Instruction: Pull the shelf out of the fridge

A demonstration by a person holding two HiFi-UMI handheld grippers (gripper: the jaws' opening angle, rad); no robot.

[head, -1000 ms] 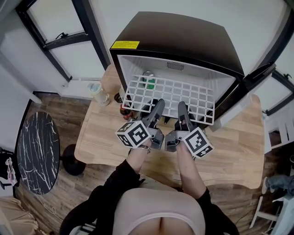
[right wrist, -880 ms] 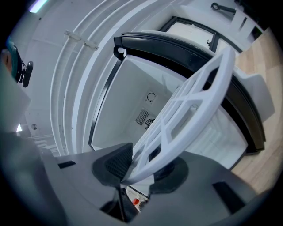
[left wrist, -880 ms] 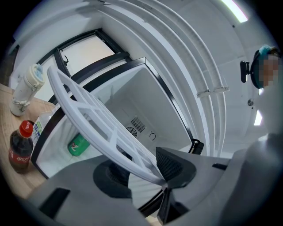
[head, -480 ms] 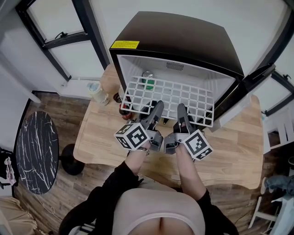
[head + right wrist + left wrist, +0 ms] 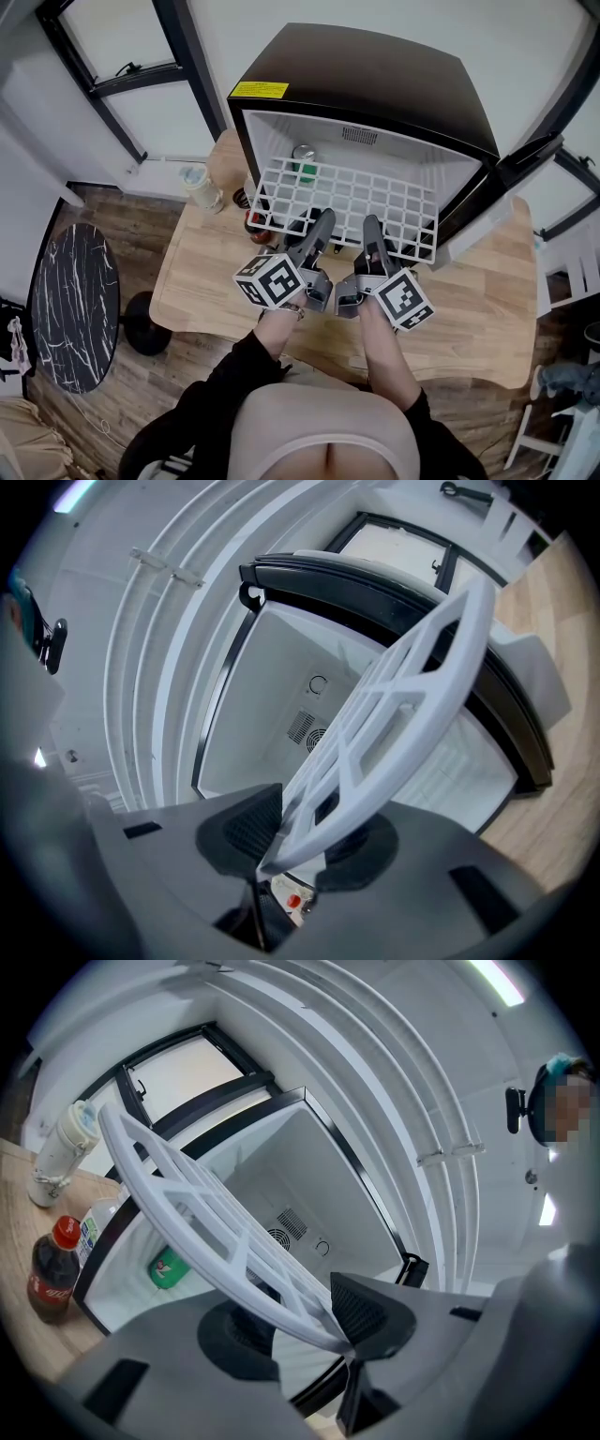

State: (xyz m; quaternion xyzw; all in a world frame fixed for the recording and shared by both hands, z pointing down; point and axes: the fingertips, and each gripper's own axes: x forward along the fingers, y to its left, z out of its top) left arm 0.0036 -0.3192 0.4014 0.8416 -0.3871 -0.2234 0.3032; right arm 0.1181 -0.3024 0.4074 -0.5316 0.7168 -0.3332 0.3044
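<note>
white grid shelf [image 5: 349,199], back part inside the fridge [image 5: 366,75], front edge jutting out past the fridge's open mouth and over the tabletop in front of it. clamped on that front edge, side by side just in front of the fridge: left gripper [image 5: 322,225] and right gripper [image 5: 373,232], both pointing into the fridge. in the left gripper view, jaws partly closed, the shelf's rim pinched between the ribbed pads [image 5: 361,1307]. much the same in the right gripper view: pads [image 5: 248,827] pressed on the rim from both sides, nothing else between them.

deep inside the fridge, toward its back left and seen through the grid, a green can [image 5: 304,167]. vent slots on the fridge's rear wall. fridge door [image 5: 527,157] swung open at the fridge's right. yellow label [image 5: 256,90] at the fridge's top front left corner.

under the fridge, a wooden table [image 5: 487,309]. on it, left of the fridge, a white lidded cup [image 5: 198,187]; closer to the fridge's front left corner, a cola bottle [image 5: 53,1269] with a red cap. well left of the fridge, down on the plank floor, a round black marbled table [image 5: 75,309]. behind the fridge, a white wall with dark-framed windows.
</note>
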